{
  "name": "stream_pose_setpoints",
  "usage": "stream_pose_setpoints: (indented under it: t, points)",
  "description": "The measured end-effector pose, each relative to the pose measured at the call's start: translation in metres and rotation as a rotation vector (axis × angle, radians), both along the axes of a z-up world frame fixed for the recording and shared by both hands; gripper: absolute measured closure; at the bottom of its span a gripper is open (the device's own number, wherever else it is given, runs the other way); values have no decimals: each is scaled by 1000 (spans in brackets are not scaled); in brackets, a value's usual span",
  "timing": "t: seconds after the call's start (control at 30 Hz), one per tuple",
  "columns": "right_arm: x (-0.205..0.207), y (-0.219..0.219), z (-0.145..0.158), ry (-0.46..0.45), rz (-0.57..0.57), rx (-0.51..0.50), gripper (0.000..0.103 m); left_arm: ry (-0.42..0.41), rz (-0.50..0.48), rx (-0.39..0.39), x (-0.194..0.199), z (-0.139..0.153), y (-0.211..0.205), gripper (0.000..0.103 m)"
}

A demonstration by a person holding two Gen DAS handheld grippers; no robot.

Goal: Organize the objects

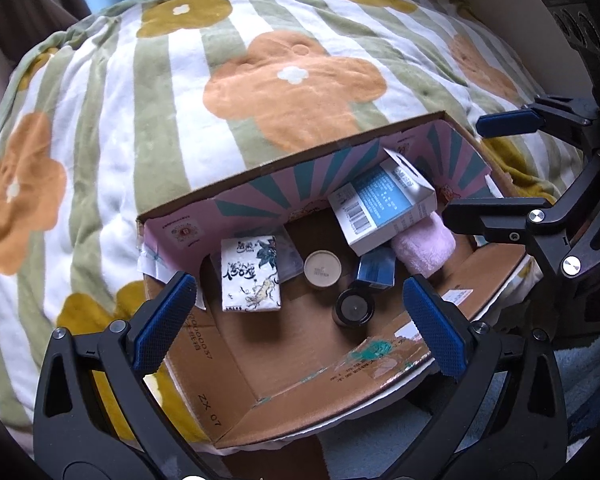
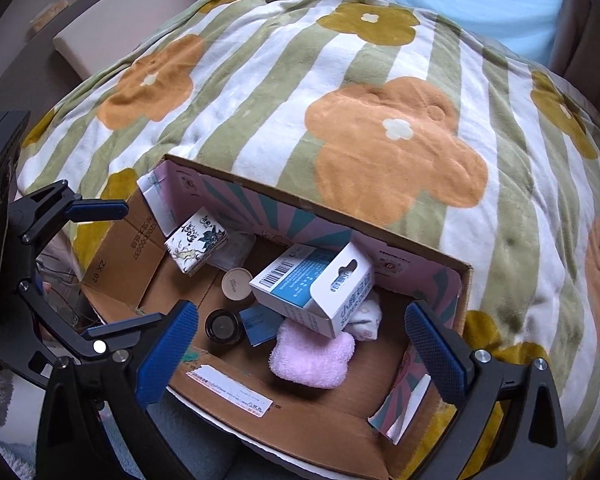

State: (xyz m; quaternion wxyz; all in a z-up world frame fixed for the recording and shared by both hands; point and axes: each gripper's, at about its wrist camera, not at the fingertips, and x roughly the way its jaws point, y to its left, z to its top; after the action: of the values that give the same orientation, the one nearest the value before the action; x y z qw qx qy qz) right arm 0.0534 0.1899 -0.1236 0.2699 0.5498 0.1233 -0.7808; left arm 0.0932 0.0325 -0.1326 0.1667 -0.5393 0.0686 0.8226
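With its blue-padded jaws spread wide and nothing between them, the left gripper [image 1: 300,320] hangs above the near-left part of an open cardboard box [image 1: 236,364], and the right gripper [image 2: 304,344] hangs just as wide and bare-handed over the box's near-right part. In the left wrist view the right gripper shows at the right edge, its fingers apart over the box's right wall. All the loose things lie inside the box. A white carton printed with black brush lettering and a ginseng root [image 1: 251,274] sits near the left wall, leaning against something clear behind it. Just right of it stands a small round beige lid or jar [image 1: 322,269], and nearer the front a dark round jar [image 1: 354,307]. A small dark blue box [image 1: 376,268] lies between the dark jar and a pink fluffy cloth [image 2: 312,354]. A white and blue carton with a barcode [image 2: 312,284] rests tilted on top, its one end propped on the pink cloth and its body overlapping the blue box. In the right wrist view a white patterned cloth [image 2: 366,318] shows behind the pink one, beside the tilted carton. The box's inner far wall is pink with teal rays. It sits on a plush blanket [image 2: 380,92] striped green and white with orange and mustard flowers.
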Motion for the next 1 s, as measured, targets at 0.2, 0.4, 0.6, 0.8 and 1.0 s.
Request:
stream_pose_setpoints:
  t: [0.2,0.4,0.6,0.8,1.0]
  points:
    - [-13,21,22,-1,-195,-24,0,38,71,-10,-22,29,0,0]
    - [-26,29,50,57,-262,-12,0,73,194,41,-44,65,-8,0]
    - [-39,38,82,114,-337,-13,0,100,254,43,-55,86,-18,0]
    - [-47,43,101,142,-402,-13,0,106,315,61,-67,95,-29,0]
    - [-48,42,102,147,-428,-1,0,110,317,66,-70,92,-29,0]
